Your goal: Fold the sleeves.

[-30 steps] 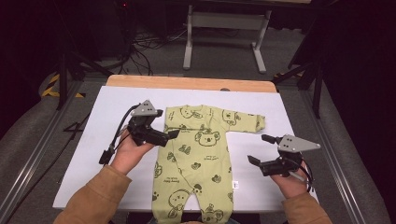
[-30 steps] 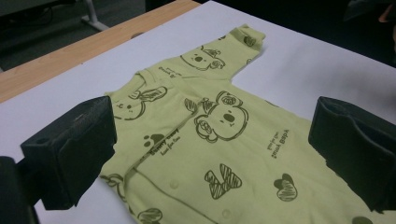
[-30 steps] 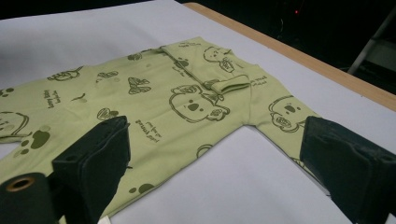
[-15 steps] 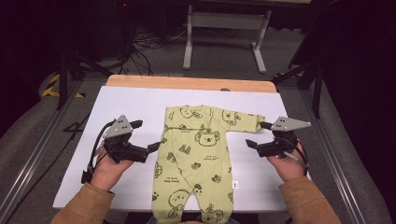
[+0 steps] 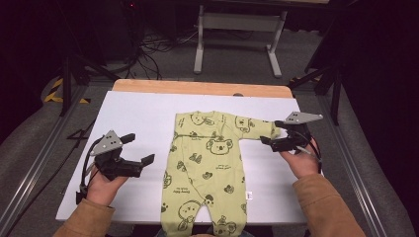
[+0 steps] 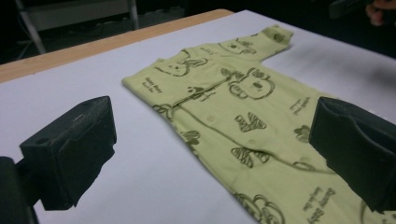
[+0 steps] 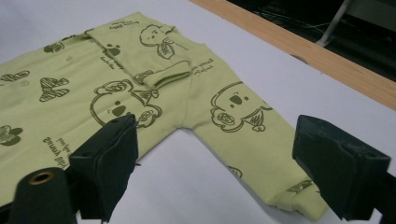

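Observation:
A light green baby onesie (image 5: 212, 168) with koala prints lies flat on the white table top (image 5: 138, 113), legs toward the person. One sleeve (image 7: 163, 70) is folded in over the chest. The other sleeve (image 5: 259, 129) stretches right. My left gripper (image 5: 139, 148) hovers left of the garment, open and holding nothing; its jaws frame the onesie (image 6: 233, 102). My right gripper (image 5: 271, 132) is at the end of the outstretched sleeve (image 7: 243, 130). Its jaws have just been closing a little but stand wide open, with the cuff between them and not pressed.
A wooden strip (image 5: 197, 88) runs along the table's far edge. Metal rails (image 5: 34, 168) flank both sides. Behind the table stand a white frame (image 5: 237, 19) and cables on the floor. A small white tag (image 5: 248, 196) sticks out of the onesie's right seam.
The left gripper has drawn away from the onesie's shoulder, leftward and toward the person. The right gripper has moved farther up the table to the sleeve's cuff.

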